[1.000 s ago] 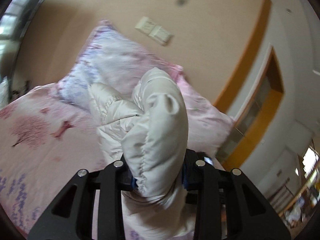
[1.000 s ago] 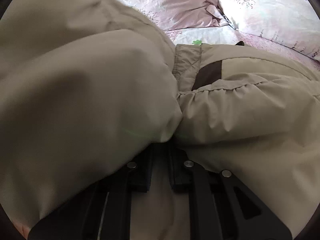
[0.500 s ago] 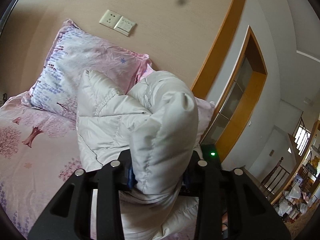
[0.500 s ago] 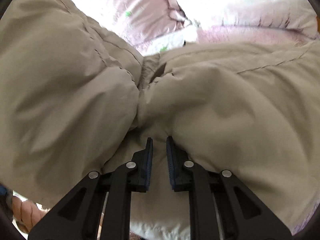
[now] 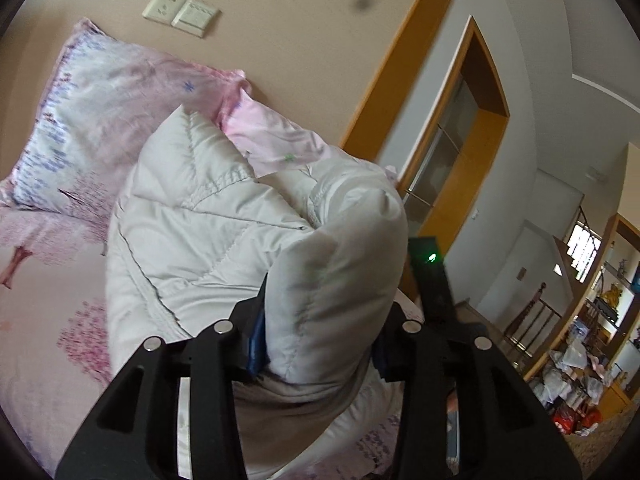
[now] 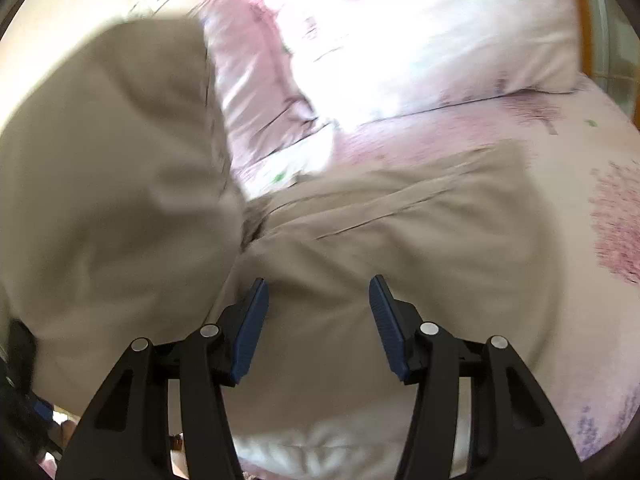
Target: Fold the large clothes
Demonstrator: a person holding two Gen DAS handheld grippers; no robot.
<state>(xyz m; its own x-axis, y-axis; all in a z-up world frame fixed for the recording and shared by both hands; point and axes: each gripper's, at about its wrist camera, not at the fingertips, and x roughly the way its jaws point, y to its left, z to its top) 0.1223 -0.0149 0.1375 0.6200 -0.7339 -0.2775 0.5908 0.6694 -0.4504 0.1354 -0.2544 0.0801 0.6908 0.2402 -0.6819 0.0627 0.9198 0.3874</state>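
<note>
L gripper (image 5: 320, 336): we see a thick fold of the coat (image 5: 200, 232) bulging up between its fingers (image 5: 256, 340), blue pads pressing both sides, so it's clamped on the padding. Jaws have just been easing a bit wider, fold still wedged between them.

R gripper (image 6: 318, 320): jaws have just been opening, now apart w/ a clear gap; blue pads (image 6: 250, 332) stand clear of the fabric. Nothing gripped. Coat (image 6: 360, 248) lies below and beyond the fingertips; whether the tips graze it we can't tell.

Coat: pale quilted puffer, on the bed (image 5: 44, 328), pink floral sheet. In L view the near part is raised in the gripper, rest bunched toward the pillows (image 5: 108, 120) at the wall (image 5: 280, 32). In R view one big lobe is lifted at left, the flatter part spread on the sheet at centre-right, a crease between the two. R view blurred, esp. pillows (image 6: 420, 40).

Also in L view: wall switch plate (image 5: 182, 12), wood-trim doorway (image 5: 464, 140) at right, cluttered room (image 5: 580, 340) past it.
</note>
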